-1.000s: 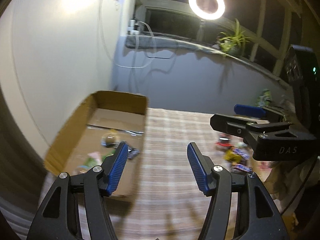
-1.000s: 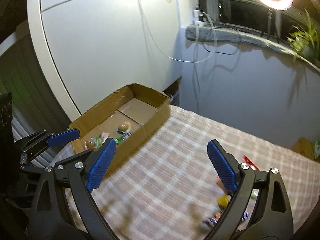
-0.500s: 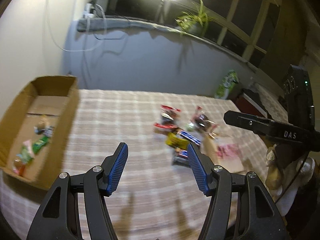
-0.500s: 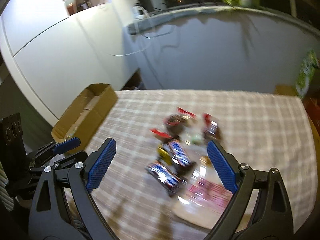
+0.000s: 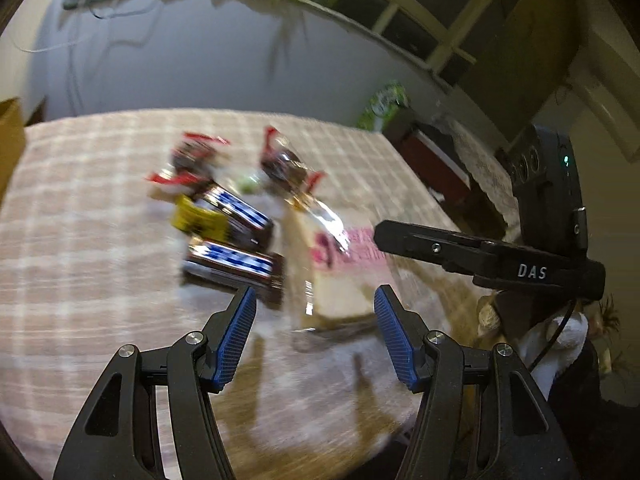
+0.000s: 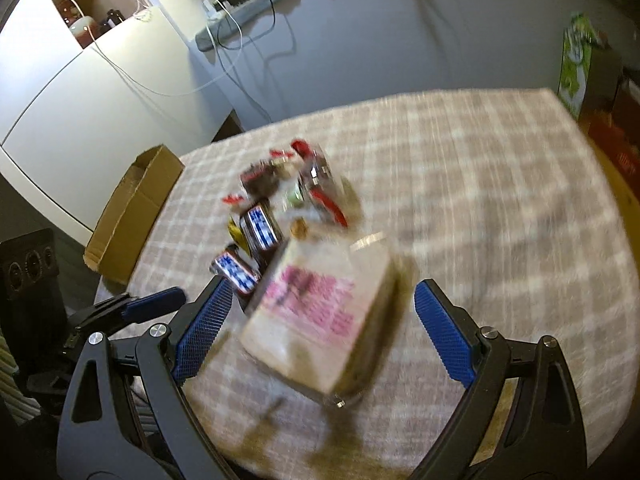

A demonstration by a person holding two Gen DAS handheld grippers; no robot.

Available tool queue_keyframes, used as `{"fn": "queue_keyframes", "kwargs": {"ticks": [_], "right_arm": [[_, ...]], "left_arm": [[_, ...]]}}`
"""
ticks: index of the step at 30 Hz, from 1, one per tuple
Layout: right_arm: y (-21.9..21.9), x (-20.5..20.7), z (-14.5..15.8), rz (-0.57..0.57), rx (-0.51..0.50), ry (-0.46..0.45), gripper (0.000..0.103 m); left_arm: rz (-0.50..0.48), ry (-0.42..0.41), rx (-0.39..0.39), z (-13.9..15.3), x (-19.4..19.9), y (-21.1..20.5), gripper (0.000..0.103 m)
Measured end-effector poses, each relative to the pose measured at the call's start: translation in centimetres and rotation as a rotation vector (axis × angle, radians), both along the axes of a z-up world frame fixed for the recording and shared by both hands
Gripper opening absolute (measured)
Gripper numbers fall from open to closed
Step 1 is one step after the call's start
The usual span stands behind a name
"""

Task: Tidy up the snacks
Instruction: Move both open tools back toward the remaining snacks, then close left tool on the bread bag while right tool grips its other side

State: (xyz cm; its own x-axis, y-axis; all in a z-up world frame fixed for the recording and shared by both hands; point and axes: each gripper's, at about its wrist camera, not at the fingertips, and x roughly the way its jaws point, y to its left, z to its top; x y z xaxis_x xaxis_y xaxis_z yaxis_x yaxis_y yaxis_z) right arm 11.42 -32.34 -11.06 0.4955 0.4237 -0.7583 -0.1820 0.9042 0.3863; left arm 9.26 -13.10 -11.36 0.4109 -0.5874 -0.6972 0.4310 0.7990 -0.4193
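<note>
A pile of snacks lies on the checked tablecloth (image 5: 80, 240): two brown bars with blue-white labels (image 5: 234, 266) (image 6: 236, 274), a yellow pack (image 5: 198, 222), red-ended wrappers (image 5: 286, 164), and a clear-wrapped pale box with pink print (image 5: 344, 276) (image 6: 316, 316). My left gripper (image 5: 312, 332) is open and empty, just short of the near bar and the box. My right gripper (image 6: 320, 332) is open, its fingers on either side of the pale box, not touching it. The cardboard box (image 6: 132, 212) stands at the table's left edge. Both views are blurred.
My right gripper's finger (image 5: 440, 244) reaches in from the right in the left wrist view; my left gripper (image 6: 132, 308) shows low at the left in the right wrist view. A green-white pack (image 6: 576, 64) stands beyond the table's far right corner. A white cabinet (image 6: 100, 92) stands behind the cardboard box.
Both grippers swung right, away from the cardboard box, and moved down close to the snack pile. The pile now fills the middle of both views. Both stay open.
</note>
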Motion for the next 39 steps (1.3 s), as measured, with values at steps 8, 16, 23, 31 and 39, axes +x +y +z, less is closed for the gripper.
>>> {"fn": "queue_keyframes", "kwargs": {"ticks": [8, 16, 23, 31, 39], "right_arm": [[-0.8, 0.4, -2.1, 0.023, 0.088, 0.08, 0.095], [-0.8, 0.8, -3.9, 0.044, 0.158, 0.149, 0.095], [-0.2, 0.9, -4.1, 0.056, 0.157, 0.164, 0.07], [0.6, 0.4, -3.1, 0.051, 0.123, 0.142, 0.066], [2.8, -0.2, -0.9, 0.08, 0.087, 0.094, 0.065]], "left_arm": [[-0.05, 0.064, 0.013, -1.8, 0.8, -2.6, 0.061], [-0.073, 0.069, 0.038, -2.5, 1.1, -3.1, 0.061], [-0.108, 0.032, 0.075, -2.3, 1.2, -4.5, 0.055], [-0.111, -0.022, 0.1, -1.7, -0.2, -4.2, 0.053], [-0.068, -0.077, 0.087, 0.0, -1.3, -1.7, 0.053]]}}
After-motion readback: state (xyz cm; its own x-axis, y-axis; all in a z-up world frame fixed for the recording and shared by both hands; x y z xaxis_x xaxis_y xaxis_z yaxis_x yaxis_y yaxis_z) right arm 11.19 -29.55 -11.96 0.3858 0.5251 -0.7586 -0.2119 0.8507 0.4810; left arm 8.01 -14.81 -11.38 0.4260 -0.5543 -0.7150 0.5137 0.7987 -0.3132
